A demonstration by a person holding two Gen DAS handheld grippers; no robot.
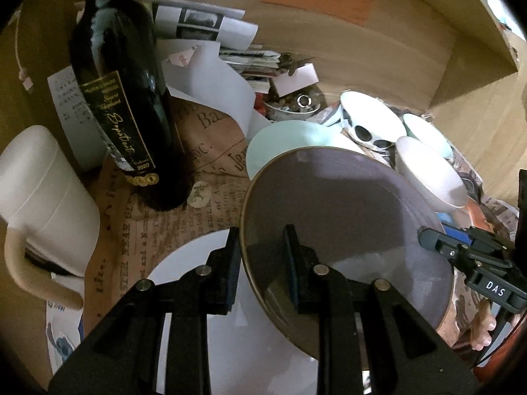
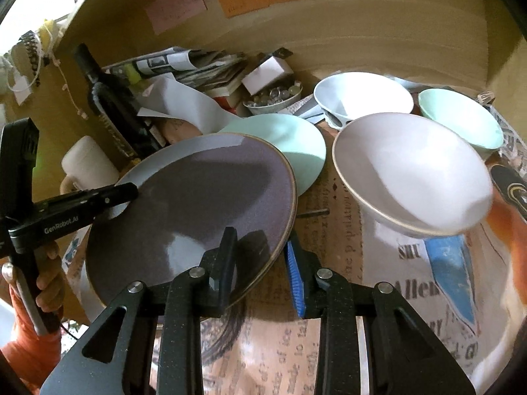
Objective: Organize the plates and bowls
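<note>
Both grippers, left gripper (image 1: 260,263) and right gripper (image 2: 260,263), clamp the grey plate's (image 2: 197,204) opposite rims, balancing it clear of the bench (image 2: 329,230).

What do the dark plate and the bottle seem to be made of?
Dark plate: likely glazed ceramic, with a glossy purple-grey face, window glare and a bare brownish rim. Bottle: dark glass, shiny with reflections, carrying a black paper label printed in gold.

Wine bottle (image 1: 122,98), mug (image 1: 42,197) block left; bowls (image 2: 411,171) crowd right; centre paper (image 2: 329,230) seemingly free.
</note>
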